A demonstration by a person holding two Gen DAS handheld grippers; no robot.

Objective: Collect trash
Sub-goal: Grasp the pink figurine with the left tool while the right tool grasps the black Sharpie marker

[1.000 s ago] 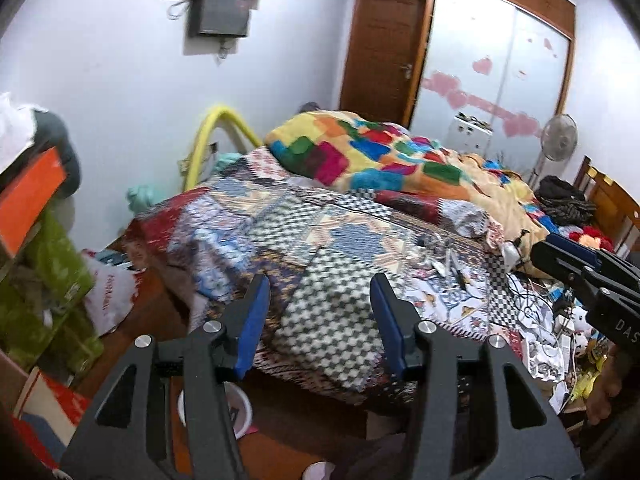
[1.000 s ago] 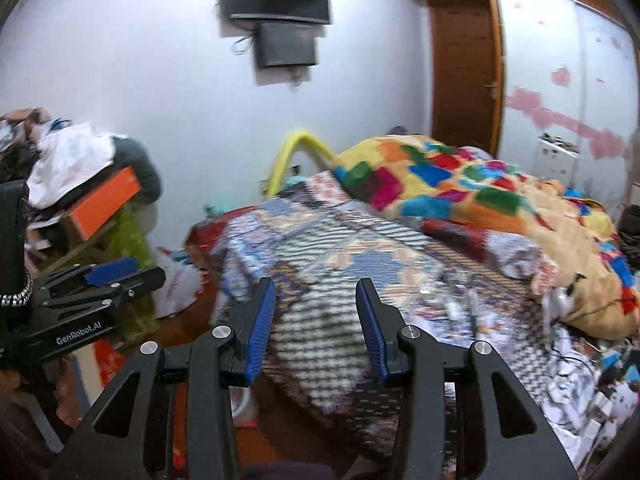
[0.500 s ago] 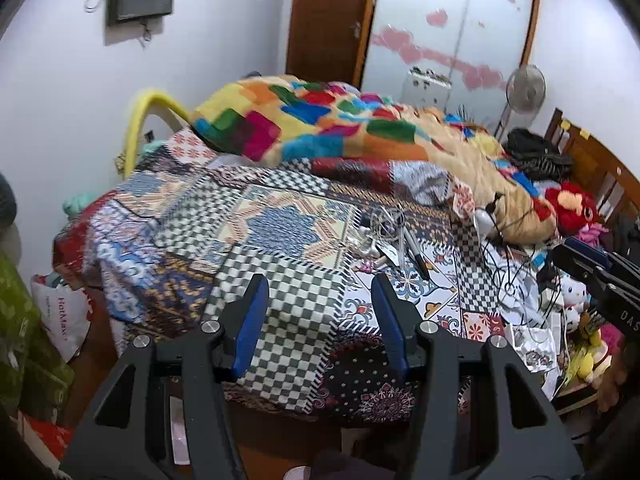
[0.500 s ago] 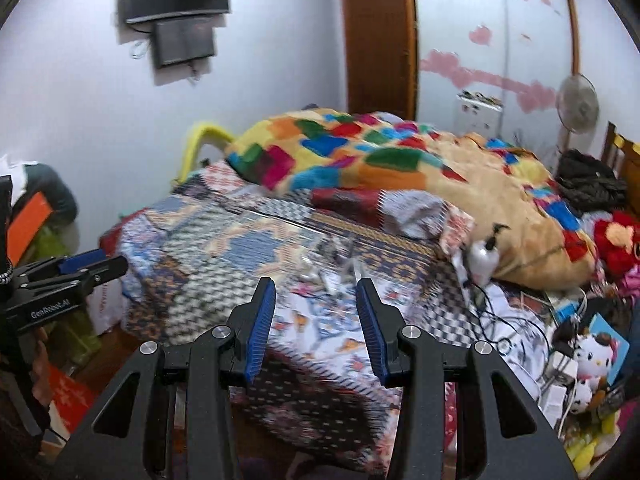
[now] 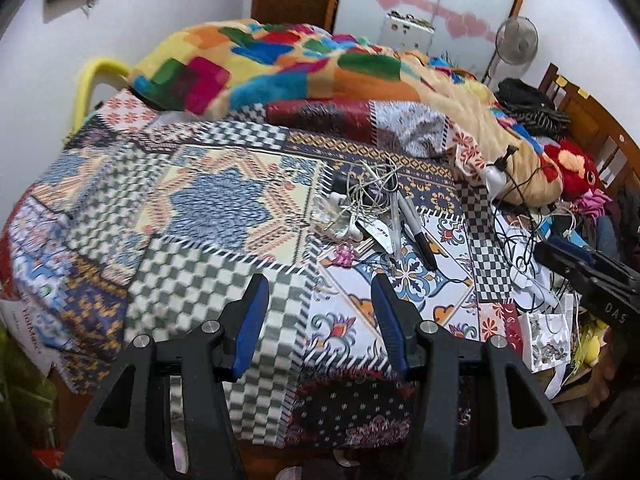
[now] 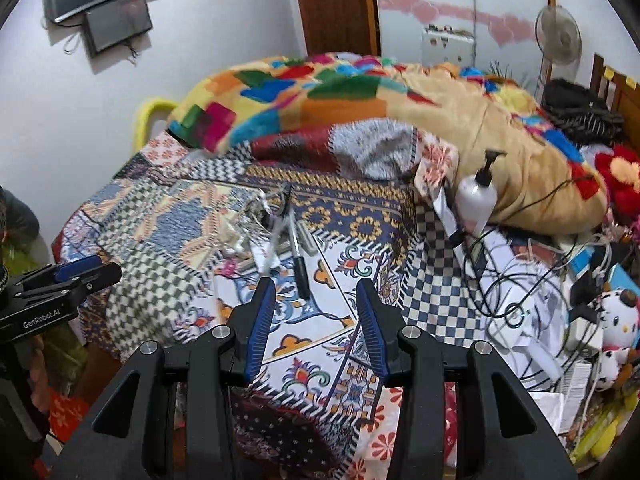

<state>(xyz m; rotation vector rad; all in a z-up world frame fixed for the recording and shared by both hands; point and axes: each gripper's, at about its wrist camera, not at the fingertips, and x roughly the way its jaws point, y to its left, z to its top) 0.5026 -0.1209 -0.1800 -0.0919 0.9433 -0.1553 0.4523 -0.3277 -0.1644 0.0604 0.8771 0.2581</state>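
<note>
A small heap of litter [image 5: 360,208] lies in the middle of the patterned bedspread: tangled white earphone cords, clear wrappers, paper slips, a black marker [image 5: 416,232] and a pink scrap [image 5: 345,255]. My left gripper [image 5: 319,284] hovers in front of the heap, open, with nothing between its blue pads. In the right wrist view the same heap [image 6: 256,224] and marker [image 6: 300,264] lie just beyond my right gripper [image 6: 316,286], which is open and holds nothing. Each gripper shows at the edge of the other's view: right gripper [image 5: 580,272], left gripper [image 6: 68,276].
A thick colourful blanket [image 5: 280,60] is bunched at the back of the bed. A pump bottle [image 6: 476,196], black cables [image 6: 512,280], papers and plush toys [image 6: 612,320] crowd the right side. A white bag [image 5: 24,316] hangs at the bed's left edge; a fan [image 5: 516,40] stands behind.
Both views have swung down from the wall and the bed's corner onto the bedspread, and the heap of litter has come closer. Neither gripper's jaws have visibly changed.
</note>
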